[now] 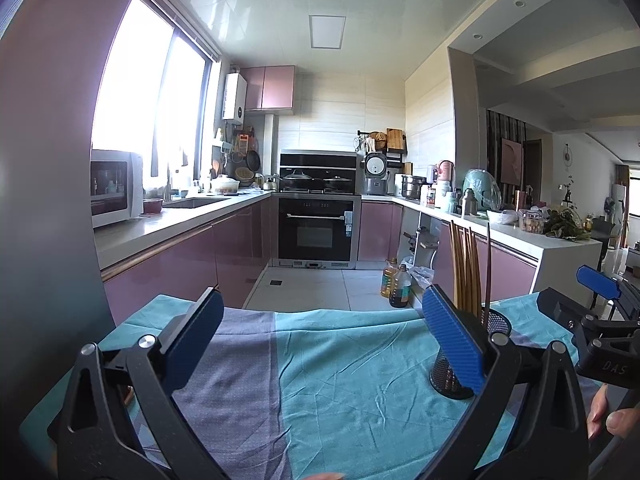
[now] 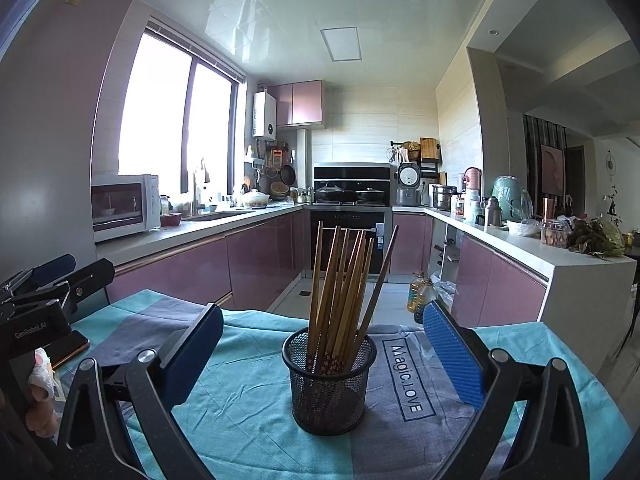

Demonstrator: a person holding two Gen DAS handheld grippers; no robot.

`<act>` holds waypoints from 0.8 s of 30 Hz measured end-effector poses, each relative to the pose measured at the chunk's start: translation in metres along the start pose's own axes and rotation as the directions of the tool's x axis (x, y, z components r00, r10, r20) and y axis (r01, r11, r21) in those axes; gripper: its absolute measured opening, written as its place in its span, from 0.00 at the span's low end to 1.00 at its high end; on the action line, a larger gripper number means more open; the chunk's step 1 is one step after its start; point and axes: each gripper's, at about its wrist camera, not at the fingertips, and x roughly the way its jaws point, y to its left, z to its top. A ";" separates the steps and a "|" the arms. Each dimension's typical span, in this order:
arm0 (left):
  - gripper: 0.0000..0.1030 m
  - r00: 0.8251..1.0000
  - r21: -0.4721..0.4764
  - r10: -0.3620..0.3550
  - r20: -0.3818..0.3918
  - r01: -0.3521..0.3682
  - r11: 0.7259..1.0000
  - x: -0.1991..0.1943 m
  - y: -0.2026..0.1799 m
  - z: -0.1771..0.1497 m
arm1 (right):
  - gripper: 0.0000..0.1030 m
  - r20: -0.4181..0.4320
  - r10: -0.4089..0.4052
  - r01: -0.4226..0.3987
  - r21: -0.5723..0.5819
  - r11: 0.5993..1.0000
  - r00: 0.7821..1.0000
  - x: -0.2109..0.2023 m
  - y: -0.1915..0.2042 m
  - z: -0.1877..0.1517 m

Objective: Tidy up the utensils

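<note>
Both tongs hanging wide and empty — chopsticks are already standing in the mesh cup.

I'm holding the right tongs (image 2: pixel 322 350) squared on the mesh cup (image 2: pixel 329 384), which is sitting mid-tabletop on the teal cloth (image 2: pixel 240 400); the chopsticks (image 2: pixel 340 280) are leaning fanned inside it, upright enough that the rim is propping them. I'm keeping the left tongs (image 1: pixel 320 344) off to the side over bare cloth, cup just beside its right pad, so they're clear of the bundle. No loose utensils showing, so I'm judging this near done.
</note>
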 end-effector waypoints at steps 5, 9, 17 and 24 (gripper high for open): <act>0.95 1.000 0.002 0.002 0.001 -0.002 1.000 0.000 -0.001 -0.001 | 0.94 0.003 -0.006 0.006 0.000 1.000 1.000 0.000 -0.002 0.001; 0.95 1.000 0.000 0.004 -0.002 -0.004 1.000 0.000 0.000 -0.001 | 0.94 -0.002 -0.010 0.010 0.003 1.000 1.000 0.000 -0.003 0.001; 0.95 1.000 -0.001 0.015 0.002 -0.015 1.000 0.001 0.002 -0.003 | 0.94 0.007 -0.013 0.013 0.006 1.000 1.000 -0.001 -0.006 0.002; 0.95 1.000 -0.004 0.015 -0.005 -0.015 1.000 0.005 0.002 -0.004 | 0.94 0.016 -0.018 0.018 0.011 1.000 1.000 -0.001 -0.009 0.004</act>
